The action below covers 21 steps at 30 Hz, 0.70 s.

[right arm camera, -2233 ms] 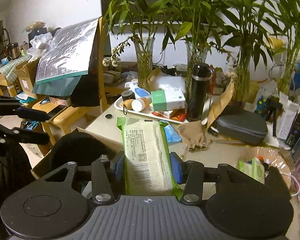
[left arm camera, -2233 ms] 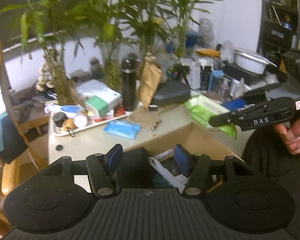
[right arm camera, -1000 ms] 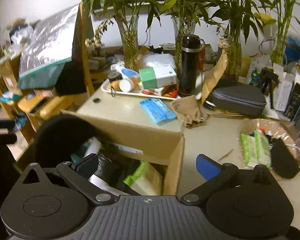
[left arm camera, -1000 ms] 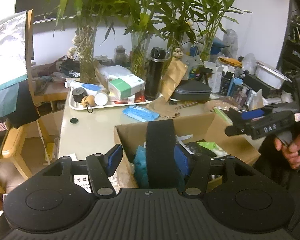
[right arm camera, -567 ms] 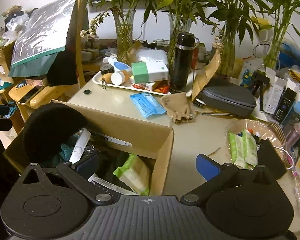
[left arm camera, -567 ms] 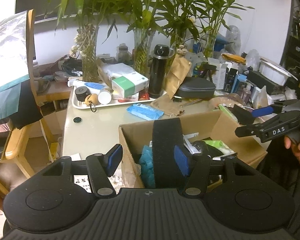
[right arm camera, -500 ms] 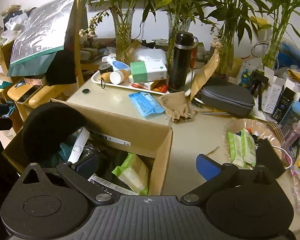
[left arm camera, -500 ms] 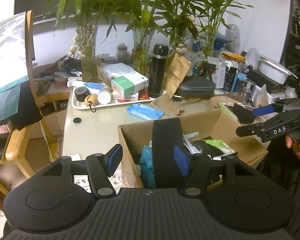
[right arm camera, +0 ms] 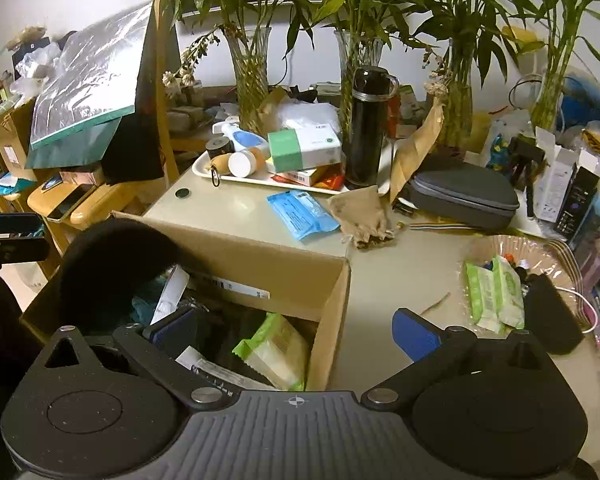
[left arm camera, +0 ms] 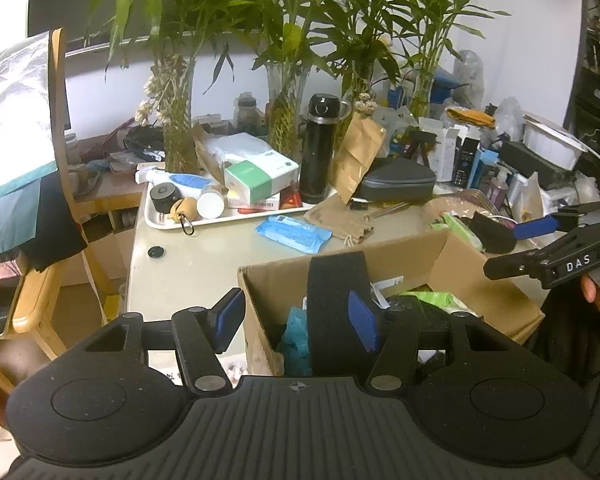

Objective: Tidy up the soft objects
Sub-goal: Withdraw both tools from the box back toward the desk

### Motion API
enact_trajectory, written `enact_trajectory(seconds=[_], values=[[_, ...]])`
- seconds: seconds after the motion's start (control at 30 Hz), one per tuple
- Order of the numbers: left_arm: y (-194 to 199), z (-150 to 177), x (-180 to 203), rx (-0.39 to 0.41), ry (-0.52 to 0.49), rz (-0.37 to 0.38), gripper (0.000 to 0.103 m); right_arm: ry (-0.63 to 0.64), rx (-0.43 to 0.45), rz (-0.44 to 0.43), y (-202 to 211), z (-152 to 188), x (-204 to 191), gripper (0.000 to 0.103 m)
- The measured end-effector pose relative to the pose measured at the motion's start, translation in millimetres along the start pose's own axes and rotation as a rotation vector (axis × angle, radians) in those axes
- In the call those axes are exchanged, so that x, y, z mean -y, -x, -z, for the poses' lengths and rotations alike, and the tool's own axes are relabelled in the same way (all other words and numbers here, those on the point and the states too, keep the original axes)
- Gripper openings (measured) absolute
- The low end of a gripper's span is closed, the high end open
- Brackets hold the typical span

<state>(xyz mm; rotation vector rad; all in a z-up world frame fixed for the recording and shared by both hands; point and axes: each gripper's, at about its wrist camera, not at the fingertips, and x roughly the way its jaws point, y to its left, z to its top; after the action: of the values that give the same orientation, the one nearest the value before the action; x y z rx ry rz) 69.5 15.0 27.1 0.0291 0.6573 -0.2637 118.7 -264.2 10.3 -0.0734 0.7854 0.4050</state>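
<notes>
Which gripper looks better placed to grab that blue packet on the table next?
Probably the right gripper: it is wide open and empty, and the blue packet lies just beyond the box. The left gripper has a black band between its fingers.

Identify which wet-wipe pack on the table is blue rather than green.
The flat blue pack lying alone beside the tan drawstring pouch, near the white tray. The green packs sit together in the round basket.

"DAS" stands in white letters on the right gripper (left arm camera: 540,248), at 3 o'clock in the left wrist view; other labels are unreadable.
</notes>
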Motion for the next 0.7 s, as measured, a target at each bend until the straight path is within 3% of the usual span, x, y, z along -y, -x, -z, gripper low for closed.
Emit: enact_trajectory(seconds=[0.17,0.4,0.7], values=[[-6,-9,-5,0.014,0.006,-0.003,0.056,-0.019,0.011,0.008,-4,-7,7,0.103],[-18,-19,-12,0.026,0.003,-0.017,0.056,-0.139,0.022,0.032,-15,-18,30,0.103],[-37,-19,-20,-0.011,0.015,-0.034,0.056,-0.141,0.016,0.006,-28,-23,37,0.103]])
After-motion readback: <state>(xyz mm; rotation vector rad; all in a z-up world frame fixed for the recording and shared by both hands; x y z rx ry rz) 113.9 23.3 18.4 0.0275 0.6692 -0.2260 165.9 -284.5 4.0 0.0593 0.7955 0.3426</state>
